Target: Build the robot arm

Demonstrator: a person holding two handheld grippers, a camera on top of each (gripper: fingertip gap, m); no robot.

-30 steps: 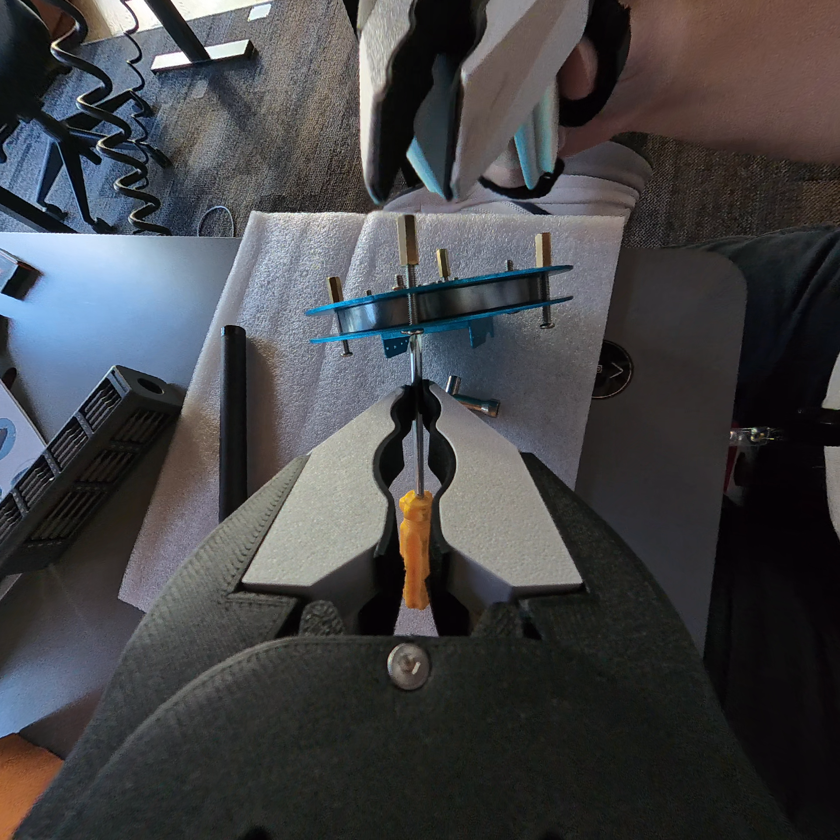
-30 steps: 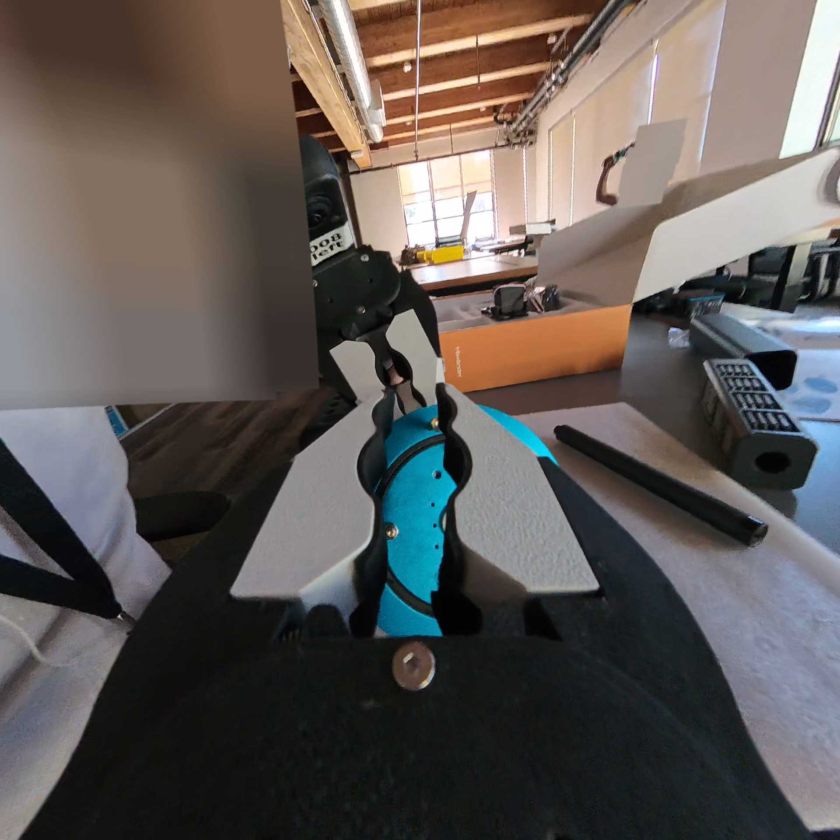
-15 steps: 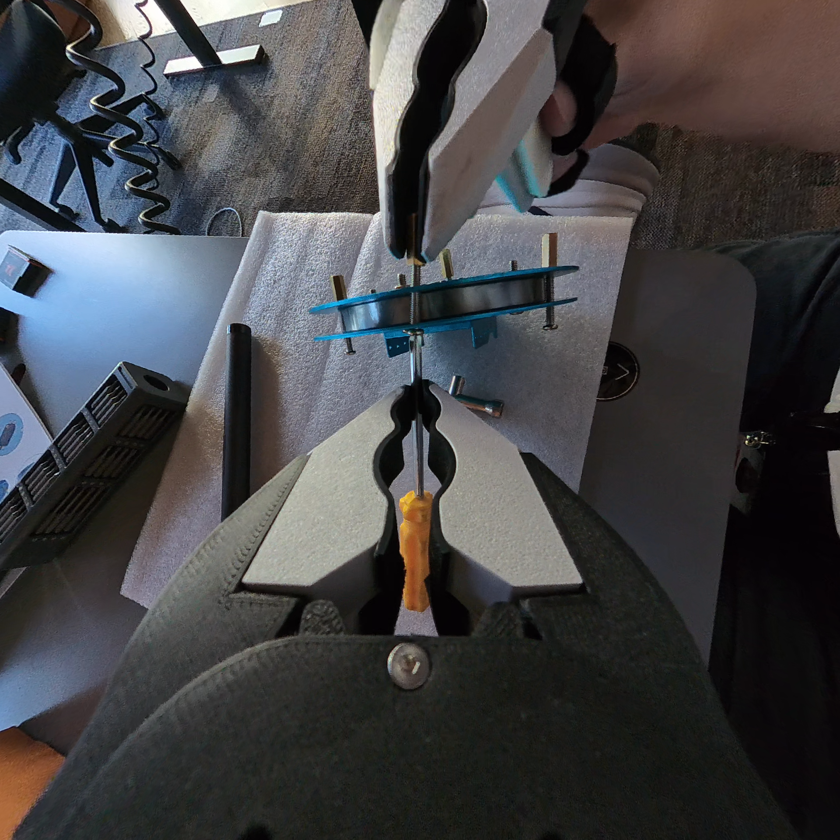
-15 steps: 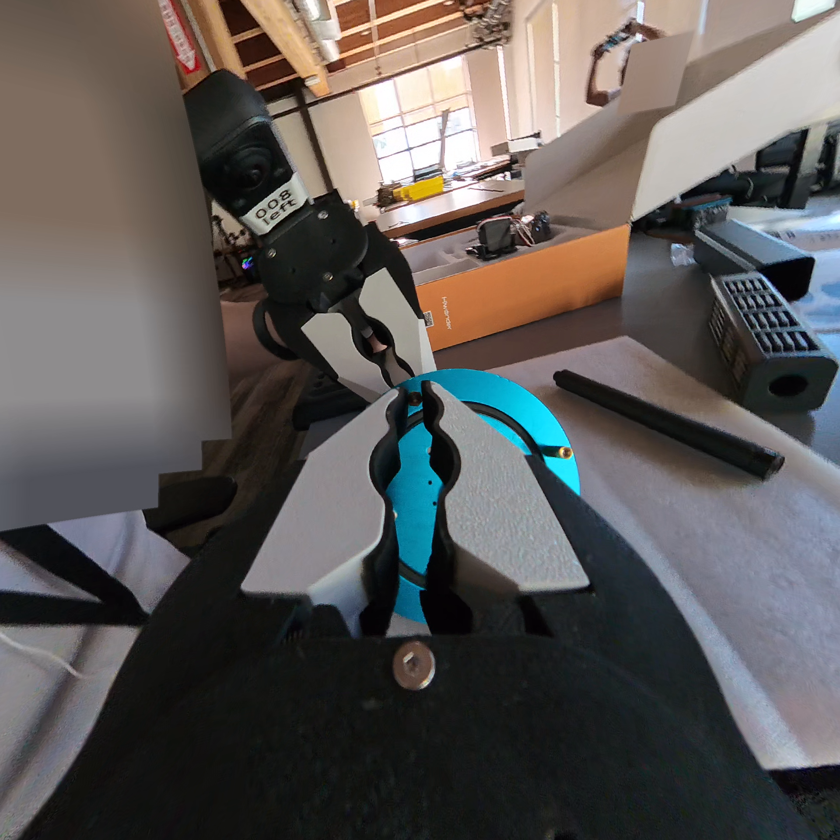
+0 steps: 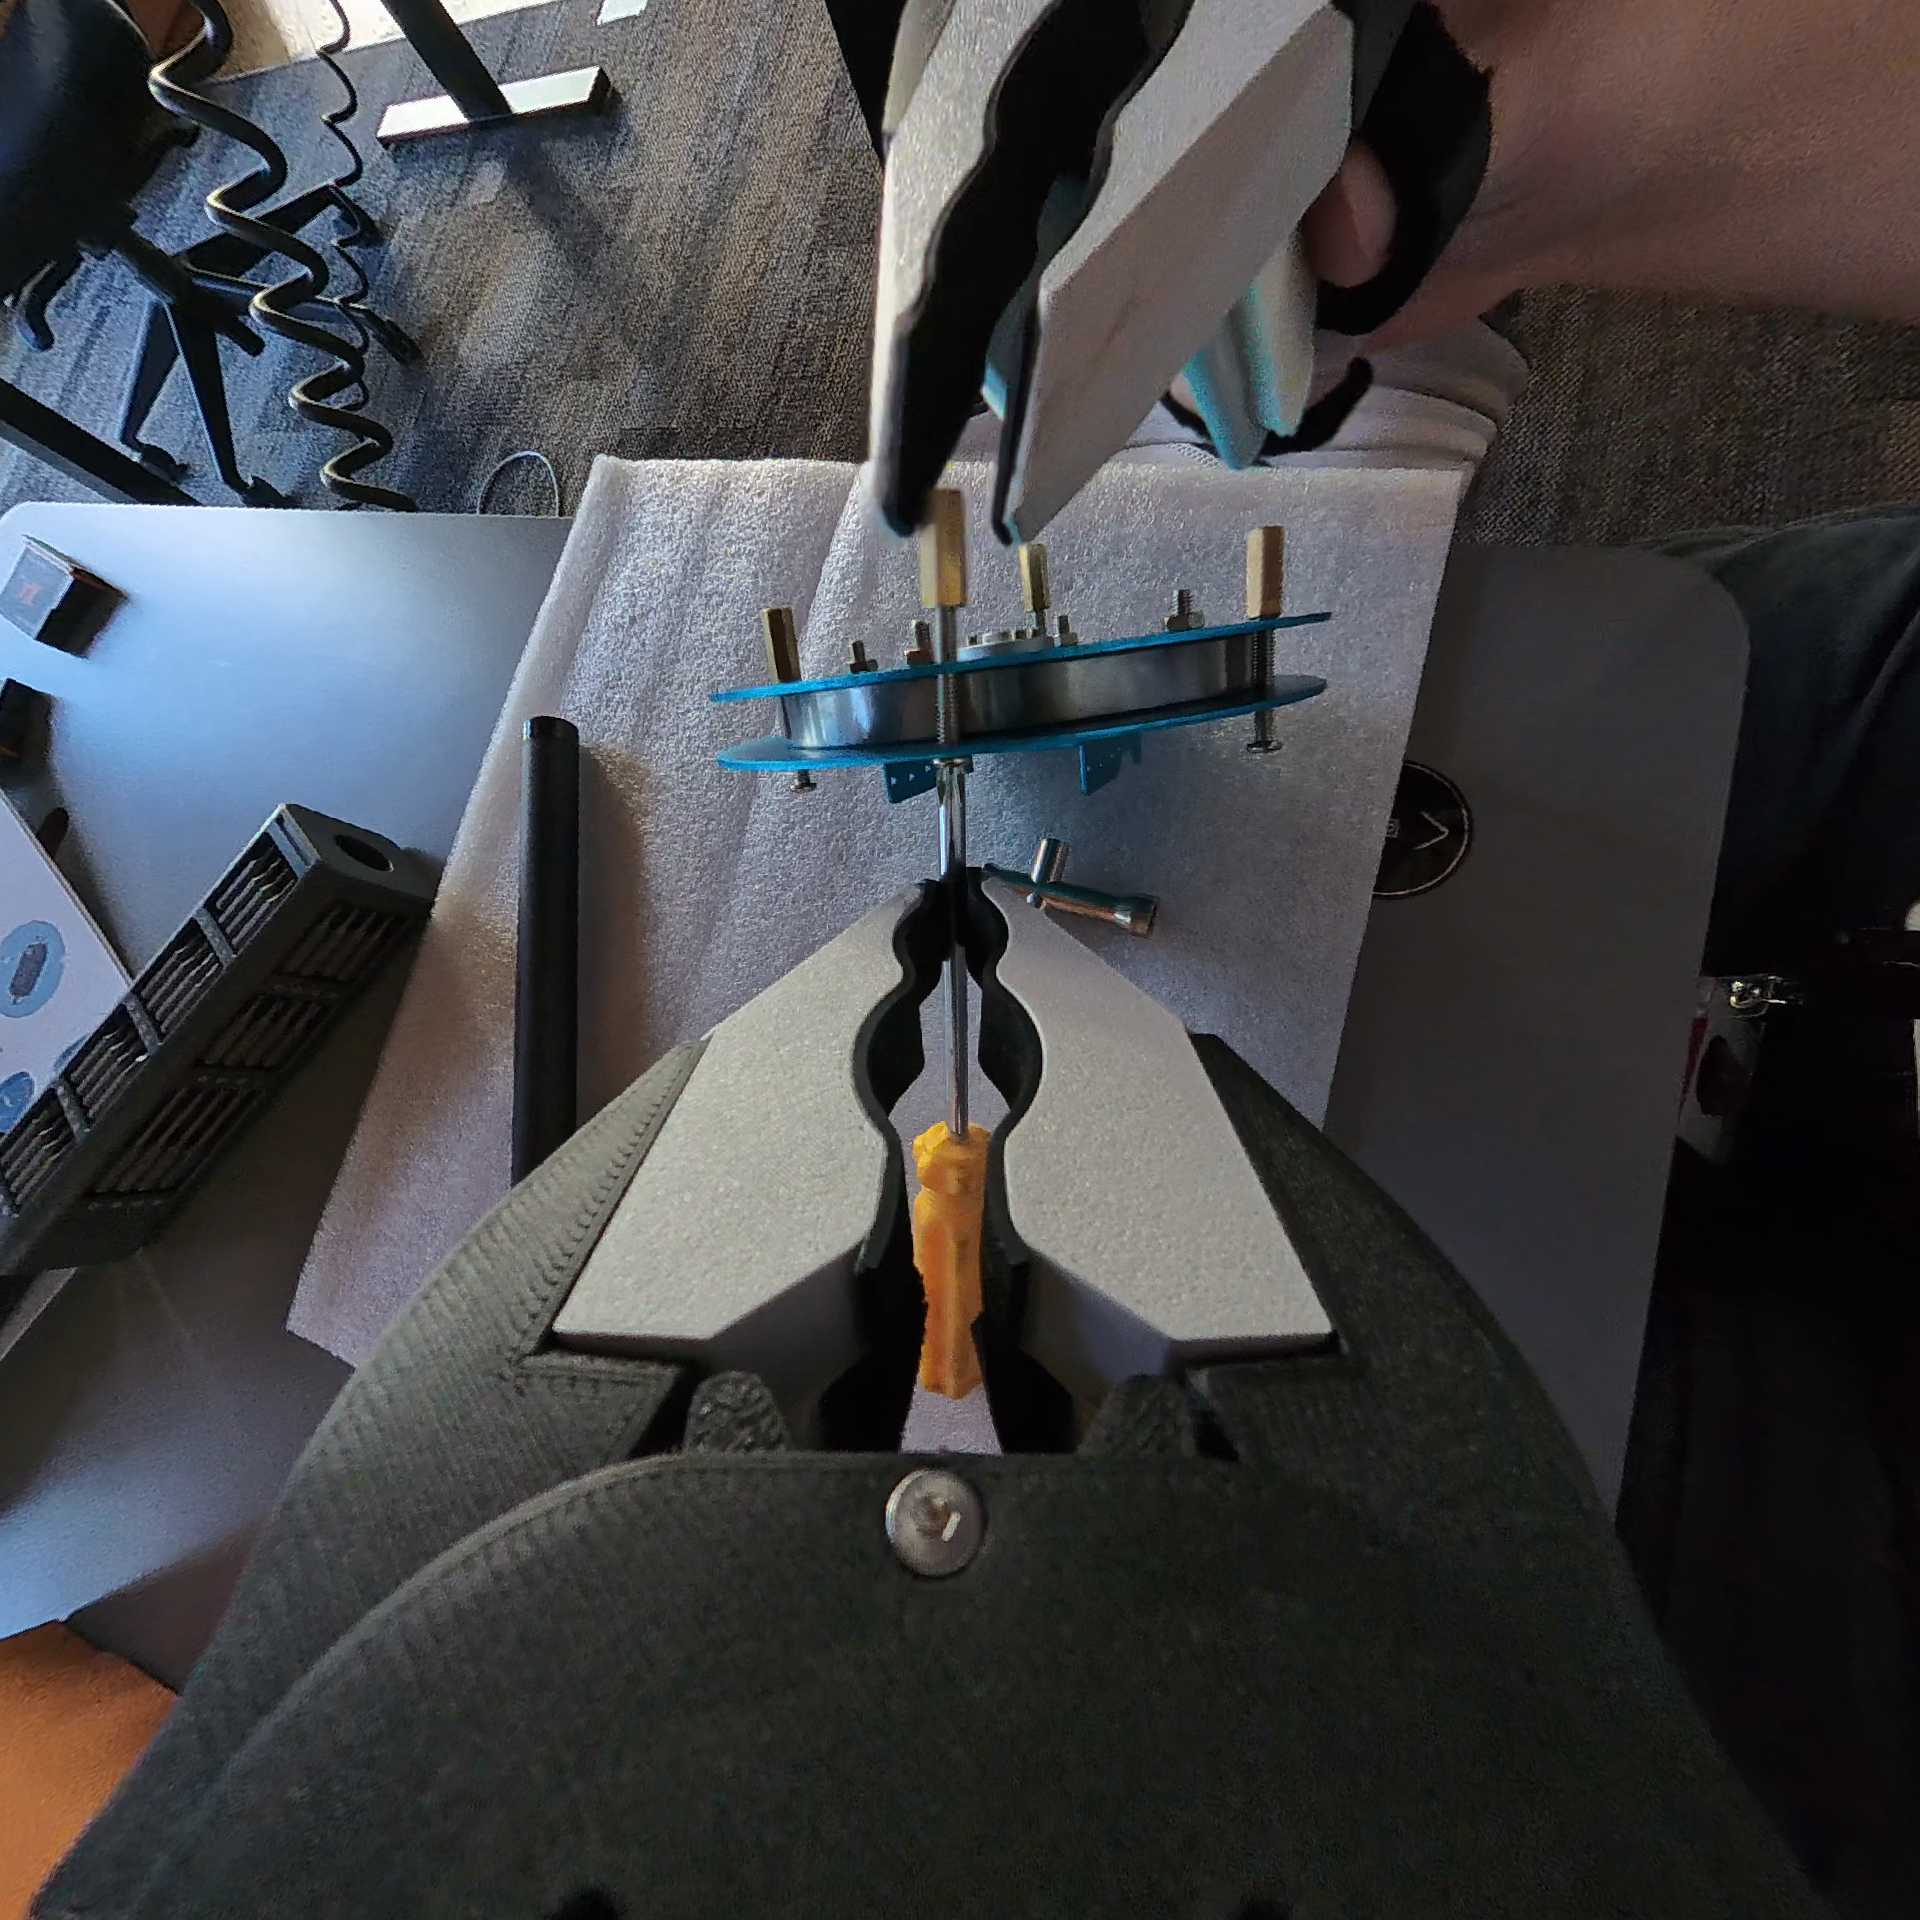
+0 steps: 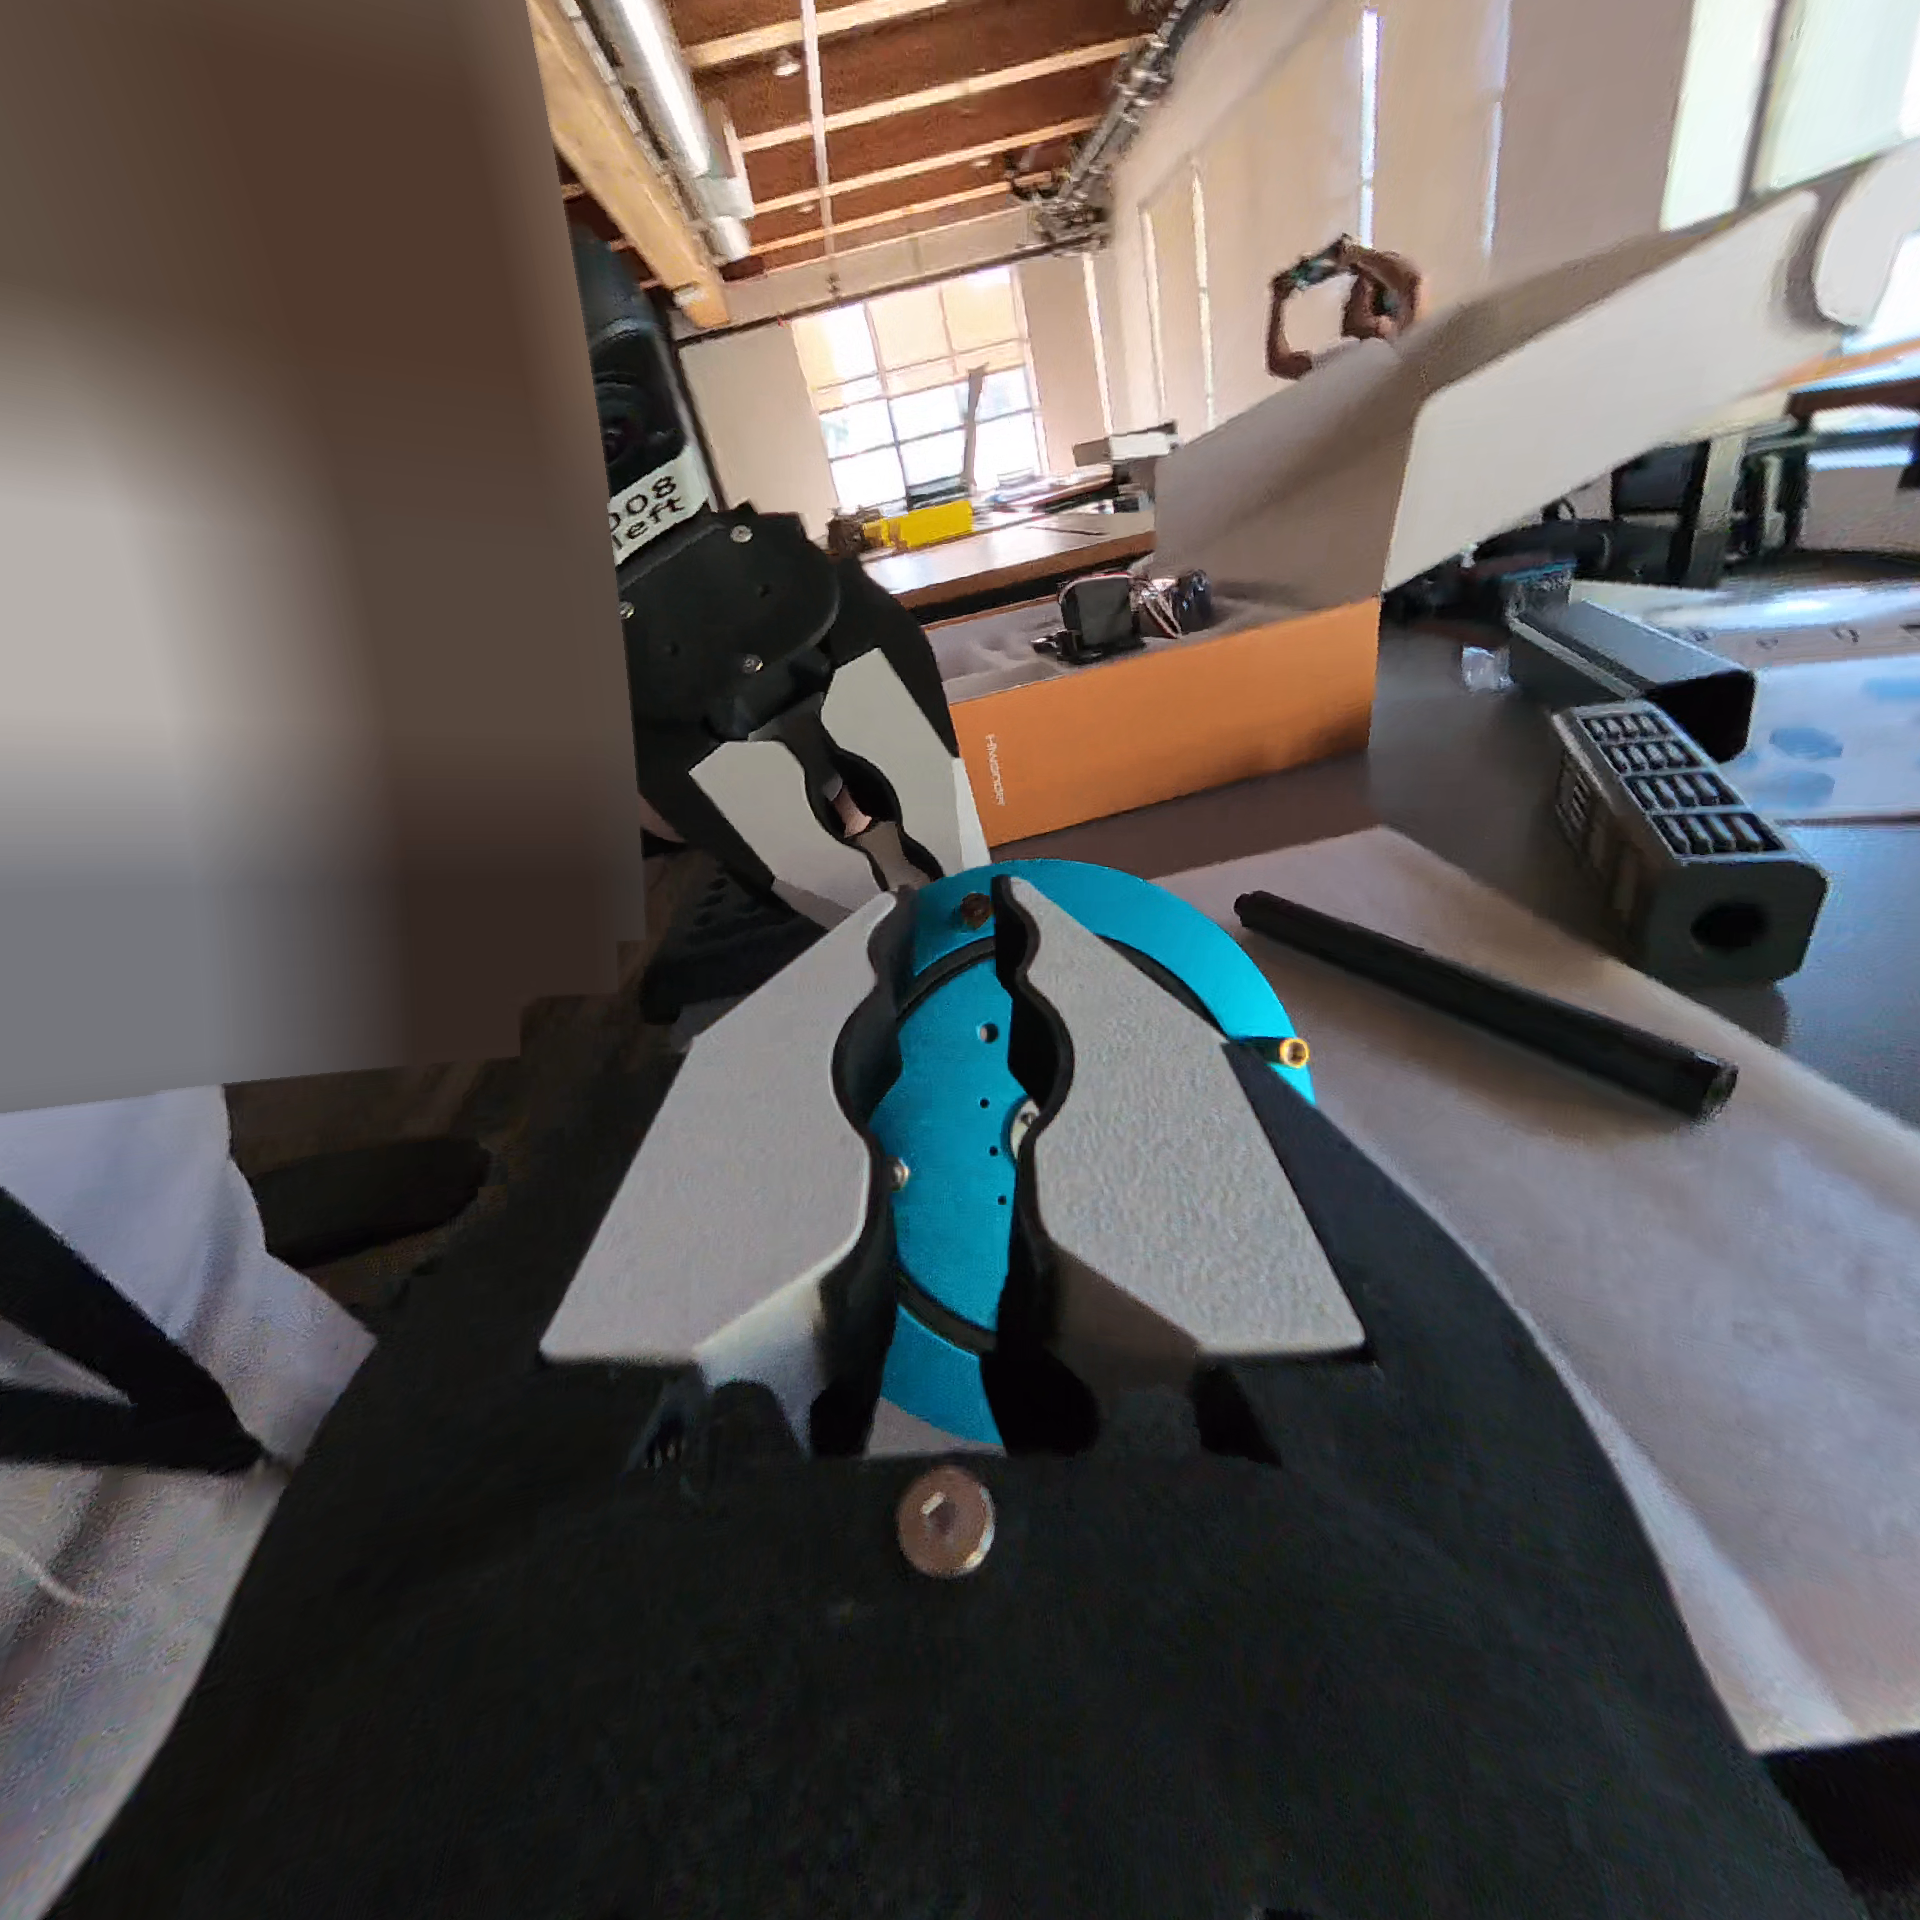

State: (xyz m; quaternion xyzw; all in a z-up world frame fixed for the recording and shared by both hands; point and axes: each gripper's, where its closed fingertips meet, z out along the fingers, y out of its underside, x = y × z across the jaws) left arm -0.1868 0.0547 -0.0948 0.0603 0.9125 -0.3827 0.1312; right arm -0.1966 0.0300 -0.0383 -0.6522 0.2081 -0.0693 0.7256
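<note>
My left gripper (image 5: pixel 951 894) is shut on an orange-handled screwdriver (image 5: pixel 945 1247). Its shaft runs up to the underside of a blue two-disc assembly (image 5: pixel 1018 696) with brass standoffs, which stands on white foam. My right gripper (image 5: pixel 951 520) comes down from above. Its fingertips straddle the top of one brass standoff (image 5: pixel 943 540), slightly apart. In the right wrist view the right gripper (image 6: pixel 948 899) is over the blue disc (image 6: pixel 945 1195). The standoff (image 6: pixel 974 909) sits between its tips, and the left gripper (image 6: pixel 909 868) is just beyond.
A black rod (image 5: pixel 545 935) lies on the foam mat (image 5: pixel 644 623) to the left. A black bit case (image 5: pixel 177 1029) is farther left. A small metal socket key (image 5: pixel 1081 899) lies by the assembly. An open orange box (image 6: pixel 1174 717) stands behind. A person's hand (image 5: pixel 1662 156) holds the right gripper. The gap from one gripper's tips to the other's is roughly 6 centimetres.
The right gripper came down onto the brass standoff and closed to a narrow gap. Its fingers have now spread a little around it. The left gripper and screwdriver stayed put.
</note>
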